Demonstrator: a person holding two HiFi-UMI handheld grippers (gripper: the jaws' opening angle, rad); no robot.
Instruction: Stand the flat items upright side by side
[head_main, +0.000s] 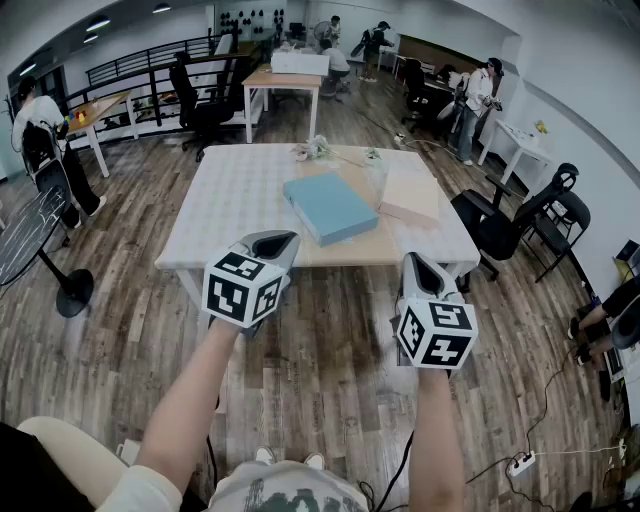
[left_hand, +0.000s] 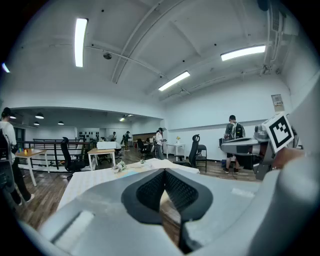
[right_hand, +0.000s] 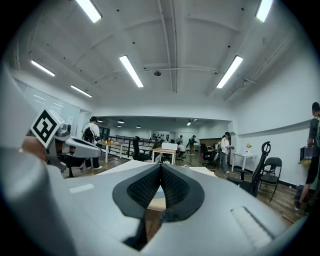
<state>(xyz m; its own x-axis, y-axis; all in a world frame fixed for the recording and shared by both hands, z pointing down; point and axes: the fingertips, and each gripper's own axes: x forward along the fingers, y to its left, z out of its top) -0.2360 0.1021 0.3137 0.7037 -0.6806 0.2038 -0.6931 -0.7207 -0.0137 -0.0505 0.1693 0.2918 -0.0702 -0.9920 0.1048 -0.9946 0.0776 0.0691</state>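
1. Wood-plank floor (head_main: 330, 350) of an open office, seen from above.
2. Pale table (head_main: 230, 200) with a fine grid-patterned top, standing on that floor straight ahead.
3. Black office chair (head_main: 497, 228) just off the table's right side.
4. Blue flat item (head_main: 330, 207), a thick slab, lying flat near the table's middle, turned diagonally to the table edges; not upright.
5. Beige flat item (head_main: 411, 193), also lying flat, just to the right of the blue one; impossible to tell whether touching it.
6. Left gripper (head_main: 283, 240), held out short of the table's near edge, pointing toward the blue item; jaws pressed fully together with nothing between the pads, well apart from both items.
7. Right gripper (head_main: 413, 262), held at a similar height on the right, over the floor by the near edge, pointing toward the beige item; jaws likewise closed tight and empty.
8. Small whitish clump (head_main: 312, 150) at the table's far edge, too small to identify.
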